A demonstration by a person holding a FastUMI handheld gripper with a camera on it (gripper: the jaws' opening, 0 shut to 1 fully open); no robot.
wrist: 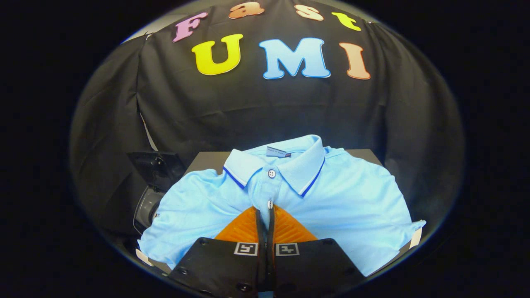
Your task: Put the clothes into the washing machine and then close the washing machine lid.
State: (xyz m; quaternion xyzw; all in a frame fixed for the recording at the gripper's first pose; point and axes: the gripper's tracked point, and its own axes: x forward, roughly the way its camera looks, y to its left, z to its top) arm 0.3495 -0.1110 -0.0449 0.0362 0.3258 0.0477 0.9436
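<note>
Beneath the nearly closed gripper [265,213], the polo shirt [331,198] lies flat, collar pointing away.

The claw [264,215] points straight ahead and sits level. Its two fingers [242,227] are drawn together side by side, a thin slit between them.

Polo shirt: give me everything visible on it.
The polo shirt is light blue, a knit-looking fabric, with a dark blue line edging the collar, a small label inside the neck and two pale buttons on the placket. It lies spread face up on a dark surface, collar away from the gripper, whose fingers sit nearly together at the lower placket button. Whether they pinch fabric is unclear.
</note>
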